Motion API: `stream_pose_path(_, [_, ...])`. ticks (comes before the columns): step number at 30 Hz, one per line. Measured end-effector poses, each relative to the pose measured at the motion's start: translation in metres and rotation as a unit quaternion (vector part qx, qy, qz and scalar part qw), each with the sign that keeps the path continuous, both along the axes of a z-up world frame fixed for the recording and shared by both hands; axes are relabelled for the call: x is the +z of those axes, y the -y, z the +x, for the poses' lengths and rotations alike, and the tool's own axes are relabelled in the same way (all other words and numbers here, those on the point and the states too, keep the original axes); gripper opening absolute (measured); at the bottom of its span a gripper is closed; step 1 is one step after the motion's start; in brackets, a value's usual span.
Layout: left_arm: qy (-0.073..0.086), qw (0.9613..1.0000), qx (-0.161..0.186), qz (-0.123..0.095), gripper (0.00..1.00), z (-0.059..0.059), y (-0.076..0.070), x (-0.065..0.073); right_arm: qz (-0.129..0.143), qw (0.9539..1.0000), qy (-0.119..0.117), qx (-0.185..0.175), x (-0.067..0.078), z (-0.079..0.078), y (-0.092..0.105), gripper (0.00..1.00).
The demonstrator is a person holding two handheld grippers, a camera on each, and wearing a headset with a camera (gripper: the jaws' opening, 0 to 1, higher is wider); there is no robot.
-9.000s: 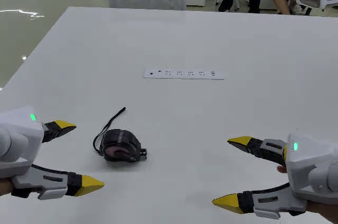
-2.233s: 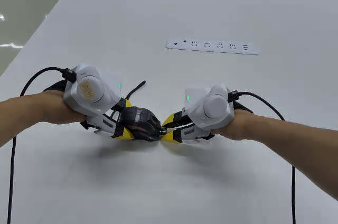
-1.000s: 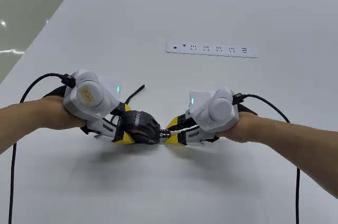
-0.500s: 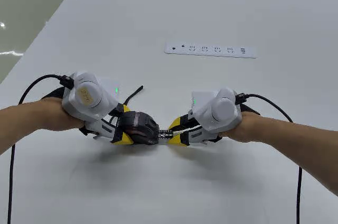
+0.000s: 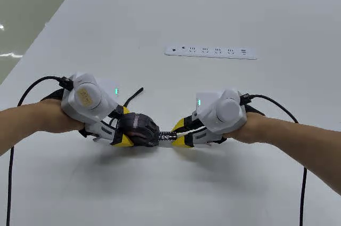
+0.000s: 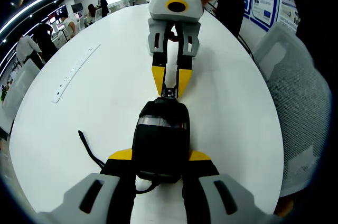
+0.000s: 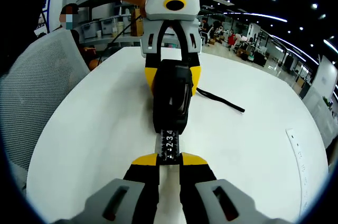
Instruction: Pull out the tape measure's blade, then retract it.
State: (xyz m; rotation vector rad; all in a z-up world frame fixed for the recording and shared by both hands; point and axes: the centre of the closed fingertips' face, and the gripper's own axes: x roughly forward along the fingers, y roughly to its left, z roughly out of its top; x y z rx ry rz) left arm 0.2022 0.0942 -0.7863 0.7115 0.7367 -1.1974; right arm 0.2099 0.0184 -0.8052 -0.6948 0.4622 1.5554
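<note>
A black tape measure (image 5: 137,129) rests on the white table (image 5: 176,18), clamped between the yellow tips of my left gripper (image 5: 123,126). In the left gripper view the tape measure (image 6: 160,138) sits between that gripper's jaws (image 6: 158,156). A short length of blade (image 5: 166,136) with black numbers sticks out to the right. My right gripper (image 5: 180,132) is shut on the blade's end. In the right gripper view the blade (image 7: 169,143) shows the digits 2, 3, 4 just beyond the right gripper (image 7: 169,158), with the tape measure (image 7: 172,97) behind it. A black wrist strap (image 5: 134,97) trails off behind the case.
A white power strip (image 5: 210,51) lies flat farther back on the table. Black cables (image 5: 32,87) run from both grippers over the person's forearms. Grey mesh chairs (image 7: 42,81) stand at the table's edge, and people are in the room beyond.
My right gripper has drawn a little to the right, away from the case, and a short stretch of blade now shows between the two grippers. The left gripper keeps its hold.
</note>
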Motion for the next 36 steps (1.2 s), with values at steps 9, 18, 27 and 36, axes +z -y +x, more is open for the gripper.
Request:
stream_pose_path(9, [-0.001,1.0,0.0,0.0,0.29,0.001,0.0,0.0,-0.003,1.0,0.0,0.0,0.003,-0.003,0.005,0.13])
stream_pose_path(18, [-0.001,1.0,0.001,0.0,0.29,0.0,0.0,0.0,-0.006,1.0,0.002,0.001,0.008,-0.008,0.009,0.13])
stream_pose_path(27, [-0.001,1.0,0.002,0.001,0.29,0.0,0.0,0.0,-0.009,1.0,0.004,0.001,0.008,-0.006,0.015,0.13])
stream_pose_path(36, [-0.001,1.0,0.003,0.002,0.29,0.0,0.001,0.0,-0.008,1.0,0.003,-0.001,0.006,-0.003,0.021,0.13])
